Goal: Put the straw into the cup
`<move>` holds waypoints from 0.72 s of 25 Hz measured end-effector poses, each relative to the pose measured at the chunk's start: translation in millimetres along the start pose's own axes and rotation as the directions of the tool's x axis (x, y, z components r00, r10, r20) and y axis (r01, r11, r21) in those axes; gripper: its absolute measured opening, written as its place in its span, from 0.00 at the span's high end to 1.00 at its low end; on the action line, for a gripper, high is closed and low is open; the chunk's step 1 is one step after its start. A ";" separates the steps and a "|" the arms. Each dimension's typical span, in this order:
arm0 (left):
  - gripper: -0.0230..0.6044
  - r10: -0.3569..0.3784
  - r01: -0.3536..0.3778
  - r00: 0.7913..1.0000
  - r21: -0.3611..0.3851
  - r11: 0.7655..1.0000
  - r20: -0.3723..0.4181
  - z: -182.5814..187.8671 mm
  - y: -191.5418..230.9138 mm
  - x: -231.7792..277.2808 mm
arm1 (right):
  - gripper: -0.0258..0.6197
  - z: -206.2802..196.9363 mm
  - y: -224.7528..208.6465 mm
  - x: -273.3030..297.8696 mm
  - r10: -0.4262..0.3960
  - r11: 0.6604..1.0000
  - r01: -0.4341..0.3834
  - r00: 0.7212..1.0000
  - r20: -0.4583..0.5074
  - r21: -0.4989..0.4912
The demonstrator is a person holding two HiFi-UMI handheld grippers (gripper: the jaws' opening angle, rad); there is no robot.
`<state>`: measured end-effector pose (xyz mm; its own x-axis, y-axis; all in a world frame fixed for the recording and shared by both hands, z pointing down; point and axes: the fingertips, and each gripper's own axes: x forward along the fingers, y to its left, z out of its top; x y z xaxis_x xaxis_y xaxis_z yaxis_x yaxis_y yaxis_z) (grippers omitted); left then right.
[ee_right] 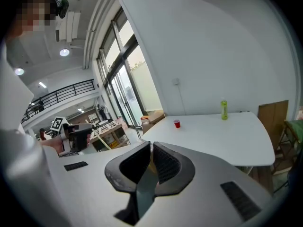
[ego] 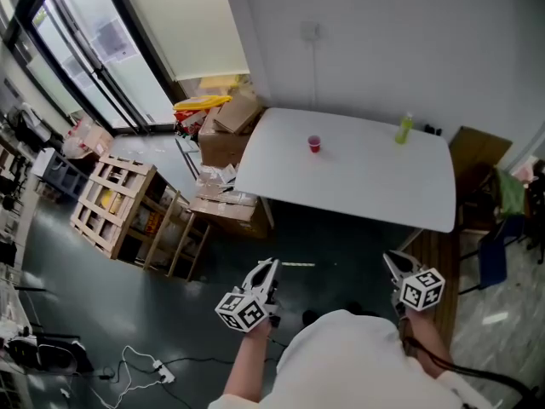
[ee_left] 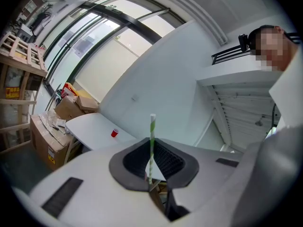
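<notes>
Straw (ee_left: 151, 145) held in left gripper (ego: 269, 267); cup (ego: 314, 144) on table (ego: 366, 194).
Head view: both grippers at lower centre, right gripper (ego: 393, 261) beside the left, well apart from the table; red cup at upper centre, bottle (ego: 404, 129) right of it. Left gripper view: fingers (ee_left: 132, 163) closed on the upright green-striped straw; cup at left, far off. Right gripper view: fingers (ee_right: 131, 166) together, holding nothing; cup at upper centre.

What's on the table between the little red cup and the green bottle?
Nothing: only bare white table between red cup and green bottle, in the head view.
</notes>
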<state>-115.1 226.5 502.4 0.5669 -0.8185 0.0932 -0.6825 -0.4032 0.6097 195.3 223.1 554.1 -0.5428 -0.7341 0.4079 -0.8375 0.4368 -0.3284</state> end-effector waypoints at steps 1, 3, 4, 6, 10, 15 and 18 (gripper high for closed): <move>0.93 -0.006 0.006 1.000 0.002 1.000 -0.001 1.2 1.7 -1.9 | 0.89 -1.9 4.0 0.9 -0.003 1.000 0.003 1.000 0.001 0.003; 0.93 -0.016 0.017 1.000 0.007 1.000 -0.003 5.2 4.7 -6.0 | 0.89 -5.1 12.4 3.2 -0.006 1.000 0.006 1.000 0.001 0.011; 0.93 -0.019 0.019 1.000 0.008 1.000 -0.005 7.0 6.2 -8.8 | 0.89 -7.0 17.1 4.3 -0.005 1.000 0.005 1.000 0.001 0.017; 0.93 -0.016 0.017 1.000 0.010 1.000 -0.013 8.9 10.8 -15.2 | 0.89 -11.9 26.2 7.1 -0.001 1.000 0.001 1.000 0.000 0.029; 0.93 -0.003 0.003 1.000 0.007 1.000 -0.013 11.3 25.1 -25.3 | 0.89 -19.0 37.5 19.0 0.006 0.999 -0.006 1.000 -0.005 0.033; 0.93 0.019 -0.019 1.000 -0.003 1.000 -0.007 14.5 38.1 -33.1 | 0.89 -19.0 45.1 32.1 0.021 0.999 -0.021 1.000 -0.014 0.030; 0.93 0.023 -0.023 1.000 -0.008 1.000 0.000 19.1 44.8 -31.0 | 0.89 -14.0 45.5 42.9 0.028 0.999 -0.028 0.999 -0.016 0.031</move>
<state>-172.2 226.0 511.7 0.5505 -0.8279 0.1071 -0.6919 -0.3807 0.6135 133.0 218.8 568.6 -0.5673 -0.7131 0.4119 -0.8196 0.4405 -0.3663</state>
